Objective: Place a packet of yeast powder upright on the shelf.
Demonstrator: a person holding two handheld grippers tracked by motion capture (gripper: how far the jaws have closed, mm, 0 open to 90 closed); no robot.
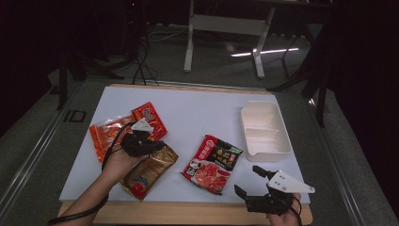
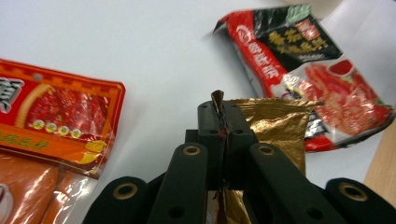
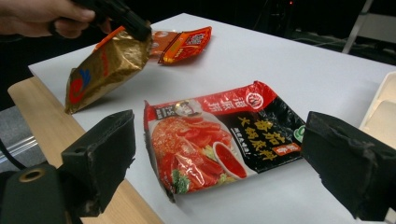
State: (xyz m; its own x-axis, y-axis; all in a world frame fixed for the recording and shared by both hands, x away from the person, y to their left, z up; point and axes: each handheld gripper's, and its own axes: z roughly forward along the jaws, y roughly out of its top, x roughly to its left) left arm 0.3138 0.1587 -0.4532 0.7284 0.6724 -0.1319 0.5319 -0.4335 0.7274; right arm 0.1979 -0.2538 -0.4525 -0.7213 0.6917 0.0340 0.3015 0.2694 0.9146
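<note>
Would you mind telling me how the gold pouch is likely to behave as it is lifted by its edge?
Probably floppy: the gold pouch sags from the left tongs, which pinch its top seam, with its lower end apparently on the table. Its glossy foil looks slippery, so it may slide out. It bulges, so it likely has some weight.

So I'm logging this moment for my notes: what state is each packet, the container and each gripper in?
Gold foil packet: pinched at its top edge, one end lifted, low end on the table.
Red-and-black sauce packet: flat, untouched.
Orange snack packets: lying flat, overlapping.
White plastic container: empty, lid off.
Left gripper: shut on the gold packet.
Right gripper: open, holding nothing.
</note>
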